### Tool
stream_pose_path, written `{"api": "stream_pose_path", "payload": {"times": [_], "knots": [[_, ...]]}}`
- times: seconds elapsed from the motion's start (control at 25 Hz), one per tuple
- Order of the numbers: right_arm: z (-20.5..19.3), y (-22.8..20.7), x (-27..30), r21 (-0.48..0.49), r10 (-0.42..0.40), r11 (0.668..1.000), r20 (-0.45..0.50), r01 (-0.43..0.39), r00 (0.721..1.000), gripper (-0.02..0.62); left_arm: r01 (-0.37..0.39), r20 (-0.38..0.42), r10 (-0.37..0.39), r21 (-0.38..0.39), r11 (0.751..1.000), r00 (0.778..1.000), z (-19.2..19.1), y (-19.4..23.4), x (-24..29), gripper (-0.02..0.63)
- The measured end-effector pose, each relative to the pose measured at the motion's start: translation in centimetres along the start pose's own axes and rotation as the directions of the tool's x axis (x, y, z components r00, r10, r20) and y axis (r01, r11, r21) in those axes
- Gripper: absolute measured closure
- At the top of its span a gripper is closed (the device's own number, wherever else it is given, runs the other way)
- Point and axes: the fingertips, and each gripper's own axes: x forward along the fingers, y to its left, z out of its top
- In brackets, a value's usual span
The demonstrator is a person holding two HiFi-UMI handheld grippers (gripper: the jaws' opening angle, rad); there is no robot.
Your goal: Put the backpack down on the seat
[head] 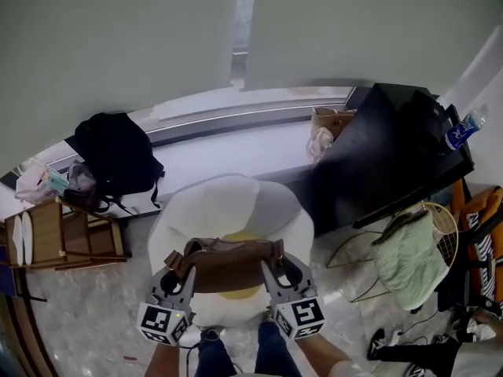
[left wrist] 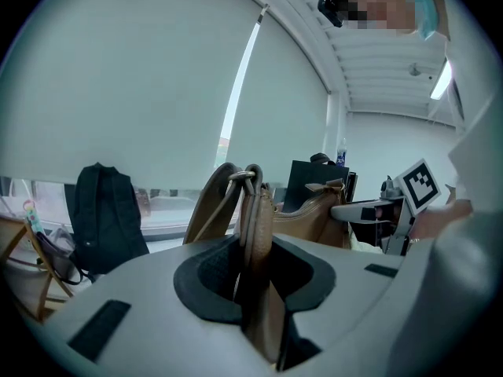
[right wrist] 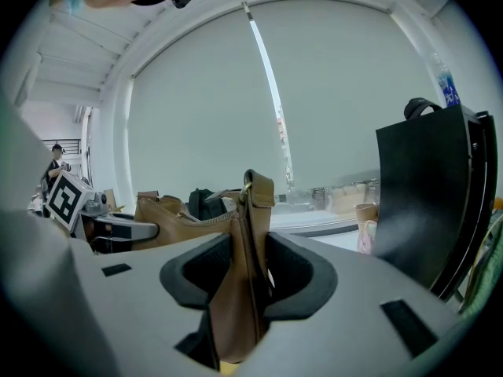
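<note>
Each end of backpack (head: 228, 267) sits clamped, one in left tongs (head: 181, 267), one in right tongs (head: 277, 269); long axis crosswise; seat (head: 236, 199) directly below.

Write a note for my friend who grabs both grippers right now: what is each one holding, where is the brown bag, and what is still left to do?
Left gripper: shut on the left end of the brown leather bag, at its strap.
Right gripper: shut on the bag's right end.
Bag: hangs between the two grippers, over the front of the white round cushion seat with the yellow middle. I cannot tell if it touches the seat.
Done: the bag is at the seat.
Left: lower it onto the seat, open both jaws, pull the grippers back.
</note>
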Motion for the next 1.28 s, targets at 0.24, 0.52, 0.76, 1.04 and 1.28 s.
{"api": "stream_pose_path", "payload": {"times": [0.24, 0.52, 0.76, 1.04, 1.28], "knots": [[-3.1, -2.4, 3.2, -0.011, -0.019, 1.000, -0.030, 0.019, 0.999, 0.436, 0.012, -0.008, -0.012, -0.003, 1.000, 1.000, -2.7, 1.4, 4.0, 0.508], [-8.0, -4.9, 6.1, -0.023, -0.025, 0.999, -0.060, 0.024, 0.998, 0.436, 0.013, -0.032, -0.014, -0.016, 1.000, 0.999, -7.2, 2.4, 8.1, 0.508], [-12.6, -7.2, 8.5, -0.018, -0.031, 0.999, -0.082, 0.030, 0.996, 0.436, 0.018, -0.045, -0.018, -0.012, 1.000, 0.999, -11.1, 3.2, 11.7, 0.508], [-18.5, -9.9, 10.9, -0.019, -0.036, 0.999, -0.112, 0.034, 0.993, 0.434, 0.048, -0.072, -0.050, -0.027, 0.998, 0.996, -16.3, 3.5, 15.7, 0.508], [-23.6, -11.5, 12.8, -0.022, -0.027, 0.999, -0.144, 0.024, 0.989, 0.434, 0.044, -0.095, -0.048, -0.044, 0.998, 0.994, -21.2, 4.1, 18.3, 0.508]]}}
